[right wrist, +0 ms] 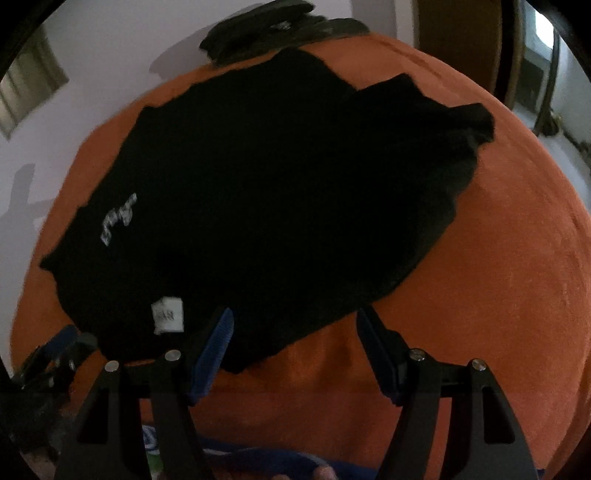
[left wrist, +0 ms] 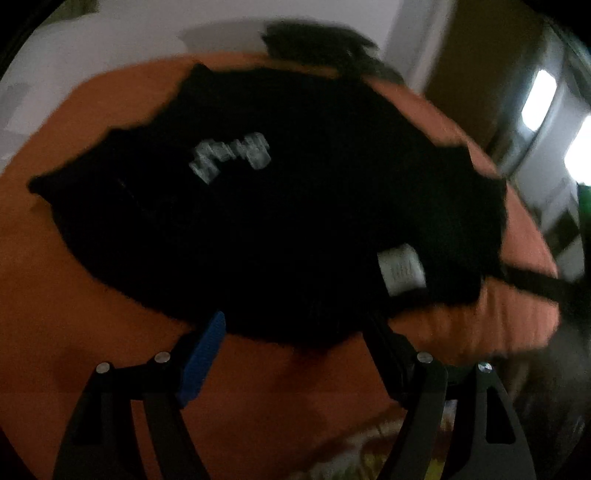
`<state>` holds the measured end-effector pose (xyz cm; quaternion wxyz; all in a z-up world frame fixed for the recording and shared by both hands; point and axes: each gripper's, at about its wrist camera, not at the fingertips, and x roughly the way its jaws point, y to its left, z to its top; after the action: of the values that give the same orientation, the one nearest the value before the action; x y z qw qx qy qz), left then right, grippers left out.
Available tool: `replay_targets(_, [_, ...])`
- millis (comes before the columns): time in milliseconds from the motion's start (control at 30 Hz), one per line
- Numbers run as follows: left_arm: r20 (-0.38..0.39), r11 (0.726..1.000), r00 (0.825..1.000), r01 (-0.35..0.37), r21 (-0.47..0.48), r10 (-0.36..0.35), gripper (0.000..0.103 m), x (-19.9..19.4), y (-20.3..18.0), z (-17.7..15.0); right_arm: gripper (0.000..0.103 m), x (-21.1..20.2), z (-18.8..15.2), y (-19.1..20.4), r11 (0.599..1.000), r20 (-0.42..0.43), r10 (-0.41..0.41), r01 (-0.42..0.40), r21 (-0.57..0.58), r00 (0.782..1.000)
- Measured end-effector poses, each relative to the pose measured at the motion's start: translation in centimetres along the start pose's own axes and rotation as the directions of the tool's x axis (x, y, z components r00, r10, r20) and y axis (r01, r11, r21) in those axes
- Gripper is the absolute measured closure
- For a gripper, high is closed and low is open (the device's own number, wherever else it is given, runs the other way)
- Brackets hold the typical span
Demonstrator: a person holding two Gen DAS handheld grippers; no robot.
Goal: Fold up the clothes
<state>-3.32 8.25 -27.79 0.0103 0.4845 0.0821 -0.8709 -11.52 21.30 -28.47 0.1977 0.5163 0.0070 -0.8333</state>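
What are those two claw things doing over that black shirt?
A person is holding a gripper in each hand to fold clothes. A black garment with a white tag lies spread on an orange bed cover. The left gripper and the right gripper are both open, just above the garment's near edge, and neither has grabbed it yet. No fold has been started. A small pile of dark clothes sits at the far edge.

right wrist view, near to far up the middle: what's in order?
right gripper → orange surface → black garment → dark pile of clothes → pale wall
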Motion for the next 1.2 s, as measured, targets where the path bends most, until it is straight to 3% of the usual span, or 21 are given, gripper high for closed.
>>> replay_targets(133, [-0.109,0.999,0.994,0.021,0.048,-0.016,0.027,0.2,-0.2,-1.6,0.041,2.6,-1.3,0.8,0.998,-0.098,0.003,-0.009,-0.064,0.995])
replay_targets(300, [-0.202,0.988,0.967,0.156,-0.006,-0.154,0.030,-4.8,-0.1,-5.3,0.041,-0.7,-4.9,-0.3,0.991,-0.183,0.135,-0.130,0.038,0.974])
replay_targets(400, [-0.188,0.983,0.973,0.154,0.100,-0.133,0.029,-6.9,-2.2,-7.1,0.041,-3.3,-8.3,-0.3,0.981,-0.191,0.191,-0.182,0.064,0.963])
replay_targets(500, [-0.072,0.983,0.994,0.089,0.163,-0.078,0.026,-7.3,-3.6,-6.5,0.041,-4.7,-8.9,0.2,0.982,-0.089,0.188,-0.184,0.048,0.978])
replay_targets(567, [-0.027,0.992,0.999,0.038,0.121,-0.035,0.026,-6.5,-3.2,-4.9,0.041,-4.6,-7.9,0.5,0.985,-0.020,0.166,-0.165,0.049,0.986])
replay_targets(667, [0.003,0.999,1.000,0.028,-0.017,-0.028,0.026,-5.1,-1.6,-3.0,0.041,-3.3,-6.7,0.7,0.986,0.028,0.141,-0.143,0.081,0.990])
replay_targets(900, [-0.051,0.973,0.997,0.046,-0.226,-0.059,0.026,-1.6,2.3,-2.1,0.041,-0.3,-5.7,0.6,0.990,-0.007,0.115,-0.114,0.079,0.993])
replay_targets(1067, [-0.058,0.974,0.991,0.105,-0.200,-0.119,0.026,-0.6,1.1,-1.6,0.040,0.3,-4.3,1.7,0.993,0.004,0.111,-0.111,0.030,0.994])
replay_targets(1200, [-0.065,0.982,0.994,0.071,-0.174,-0.083,0.026,0.2,0.5,-1.1,0.037,1.8,-3.3,2.9,0.993,-0.030,0.121,-0.121,-0.007,0.992])
